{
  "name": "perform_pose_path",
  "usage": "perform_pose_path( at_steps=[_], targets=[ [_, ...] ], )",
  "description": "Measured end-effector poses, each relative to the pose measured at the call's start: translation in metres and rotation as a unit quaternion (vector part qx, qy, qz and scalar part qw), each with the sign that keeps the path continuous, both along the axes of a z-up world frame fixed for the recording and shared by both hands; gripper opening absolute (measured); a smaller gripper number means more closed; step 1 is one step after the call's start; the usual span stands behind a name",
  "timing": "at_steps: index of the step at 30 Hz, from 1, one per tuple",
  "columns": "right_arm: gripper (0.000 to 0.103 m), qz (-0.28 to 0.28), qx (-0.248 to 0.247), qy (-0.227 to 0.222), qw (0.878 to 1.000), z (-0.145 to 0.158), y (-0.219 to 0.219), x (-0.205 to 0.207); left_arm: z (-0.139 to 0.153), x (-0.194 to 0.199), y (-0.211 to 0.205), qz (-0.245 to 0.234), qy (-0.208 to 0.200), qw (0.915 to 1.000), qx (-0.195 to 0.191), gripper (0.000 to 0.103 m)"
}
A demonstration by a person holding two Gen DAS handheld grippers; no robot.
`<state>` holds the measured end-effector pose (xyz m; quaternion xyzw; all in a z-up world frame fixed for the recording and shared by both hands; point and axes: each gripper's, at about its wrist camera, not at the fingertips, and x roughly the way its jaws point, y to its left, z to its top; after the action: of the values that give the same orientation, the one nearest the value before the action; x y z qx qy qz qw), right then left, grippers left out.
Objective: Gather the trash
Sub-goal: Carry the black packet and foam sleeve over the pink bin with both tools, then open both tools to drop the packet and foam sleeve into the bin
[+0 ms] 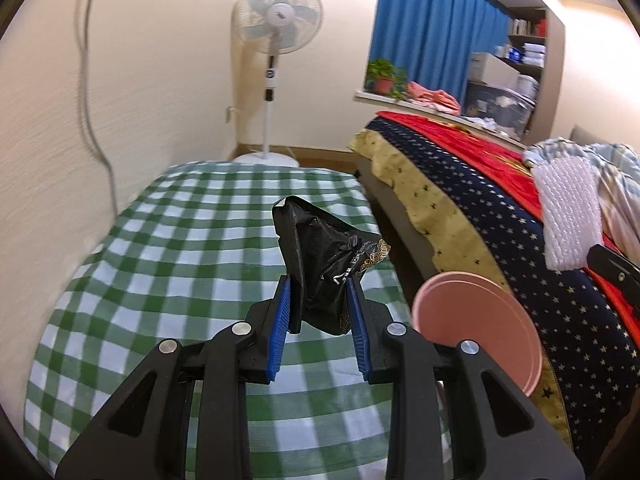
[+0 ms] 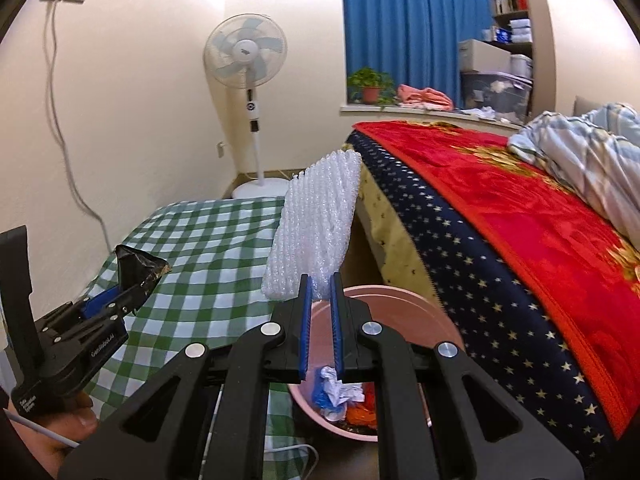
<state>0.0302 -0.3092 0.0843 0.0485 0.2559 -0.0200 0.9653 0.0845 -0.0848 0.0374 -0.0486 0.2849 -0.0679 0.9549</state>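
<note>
Blue-padded jaws of the right gripper (image 2: 320,284) pinch a white foam net sleeve (image 2: 316,236) above the pink bin (image 2: 432,312), which holds crumpled paper and wrappers (image 2: 340,394). Left gripper (image 1: 318,284) clamps a black snack wrapper (image 1: 326,258) over the green checked cloth (image 1: 160,264).

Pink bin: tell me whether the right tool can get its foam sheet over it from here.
Probably yes. The right tool grips the foam sheet right above the pink bin, whose open mouth shows trash inside. Nothing lies between them; the left tool and its black wrapper stand off to the side.
</note>
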Motion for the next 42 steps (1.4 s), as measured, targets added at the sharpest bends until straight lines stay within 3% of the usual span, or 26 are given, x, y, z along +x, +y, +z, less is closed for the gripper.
perform_pose_path(
  at_steps=[13,27,42],
  targets=[
    [0.010,-0.060,0.001,0.016,0.998,-0.020,-0.031,0.005,-0.010,0.007,-0.039,-0.045,-0.001,0.9990,-0.007,0.028],
    [0.010,-0.086,-0.002,0.034,0.996,-0.041,-0.043,0.020,-0.023,0.018,-0.076,-0.106,-0.008,0.9943,-0.011,0.028],
    [0.010,-0.125,-0.004,0.065,0.990,-0.062,-0.064,0.027,-0.051,0.039,-0.116,-0.153,0.023,0.9873,-0.035,0.028]
  ],
)
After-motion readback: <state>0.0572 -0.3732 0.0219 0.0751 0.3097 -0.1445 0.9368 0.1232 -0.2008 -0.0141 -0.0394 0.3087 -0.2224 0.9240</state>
